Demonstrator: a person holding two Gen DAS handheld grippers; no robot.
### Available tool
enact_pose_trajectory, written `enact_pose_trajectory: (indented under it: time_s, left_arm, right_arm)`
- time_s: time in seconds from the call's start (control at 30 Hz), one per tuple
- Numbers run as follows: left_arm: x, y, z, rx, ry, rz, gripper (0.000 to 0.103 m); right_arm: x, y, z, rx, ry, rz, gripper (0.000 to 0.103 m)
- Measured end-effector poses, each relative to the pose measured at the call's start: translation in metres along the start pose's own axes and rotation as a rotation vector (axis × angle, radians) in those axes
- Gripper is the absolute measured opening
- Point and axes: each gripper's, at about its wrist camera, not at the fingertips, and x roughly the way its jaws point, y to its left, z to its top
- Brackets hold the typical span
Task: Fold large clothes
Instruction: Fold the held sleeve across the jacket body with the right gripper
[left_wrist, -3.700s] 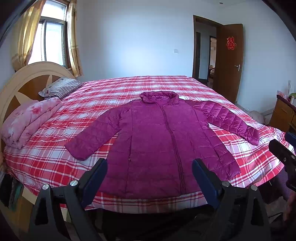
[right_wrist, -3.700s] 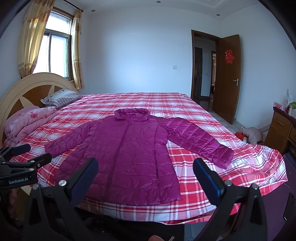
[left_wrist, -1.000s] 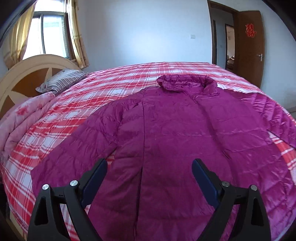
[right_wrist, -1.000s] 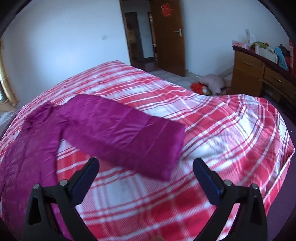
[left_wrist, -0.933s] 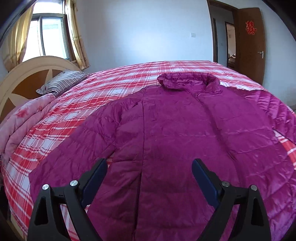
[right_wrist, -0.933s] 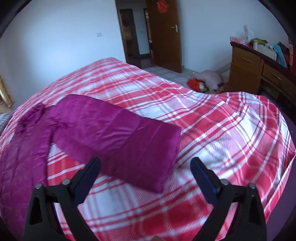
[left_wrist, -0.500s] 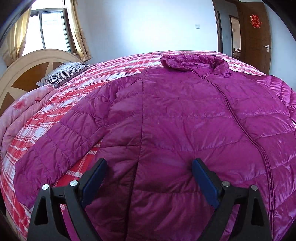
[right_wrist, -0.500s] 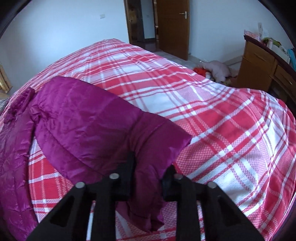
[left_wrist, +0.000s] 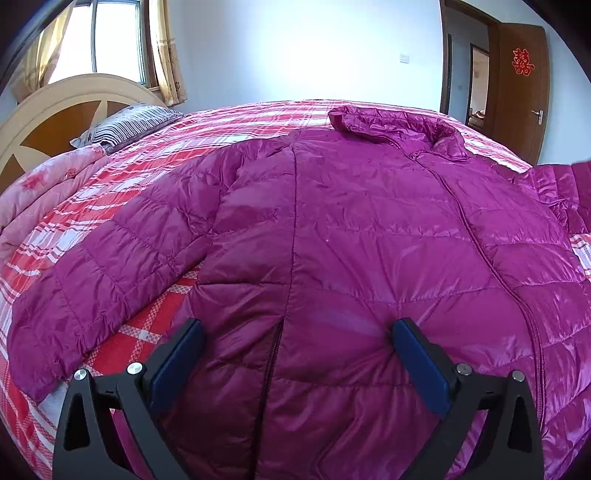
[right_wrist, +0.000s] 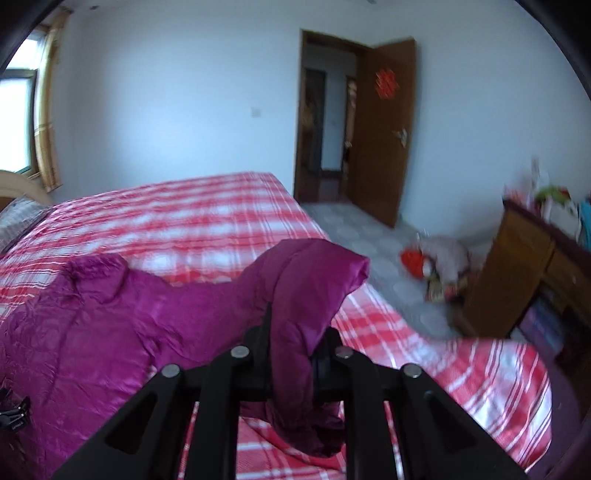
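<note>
While the magenta down jacket (left_wrist: 351, 229) lies spread face-up on the plaid bed (left_wrist: 122, 192), the left gripper (left_wrist: 295, 354) hovers wide open over its lower front, holding nothing. Further right, the right gripper (right_wrist: 293, 354) is clamped on the jacket's sleeve cuff (right_wrist: 306, 295), raised off the bed — likely the first fold. Next: carry the sleeve leftward across the chest.

L gripper (left_wrist: 295, 347) jaws spread wide, low, level — R gripper (right_wrist: 291, 354) jaws clamped, raised.
</note>
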Motion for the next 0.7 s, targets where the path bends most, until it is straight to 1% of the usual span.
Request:
enact_pose_trajectory:
  time_s: [0.1, 0.17, 0.2, 0.23, 0.37, 0.47, 0.57, 0.7]
  left_arm:
    - [0.0, 0.002, -0.001, -0.009, -0.003, -0.01, 0.102]
    - [0.0, 0.003, -0.001, -0.012, -0.003, -0.015, 0.102]
    - [0.0, 0.003, -0.001, -0.013, -0.003, -0.018, 0.102]
    - [0.0, 0.004, -0.001, -0.015, -0.003, -0.021, 0.102]
    - [-0.001, 0.005, -0.002, -0.019, -0.006, -0.031, 0.102]
    - [-0.001, 0.006, -0.002, -0.021, -0.008, -0.037, 0.102]
    - [-0.002, 0.007, -0.003, -0.023, -0.011, -0.045, 0.102]
    - [-0.003, 0.008, -0.004, -0.023, -0.017, -0.054, 0.102]
  right_arm:
    - [-0.013, 0.041, 0.021, -0.085, -0.06, 0.043, 0.016]
    - [-0.025, 0.076, 0.03, -0.161, -0.092, 0.081, 0.016]
    - [-0.033, 0.11, 0.033, -0.233, -0.113, 0.121, 0.016]
    - [-0.033, 0.11, 0.033, -0.233, -0.113, 0.121, 0.016]
    - [-0.035, 0.171, 0.031, -0.349, -0.129, 0.197, 0.016]
    - [-0.03, 0.217, 0.019, -0.422, -0.116, 0.259, 0.016]
    - [-0.018, 0.257, 0.005, -0.471, -0.093, 0.303, 0.016]
    - [0.008, 0.307, -0.021, -0.495, -0.026, 0.372, 0.016]
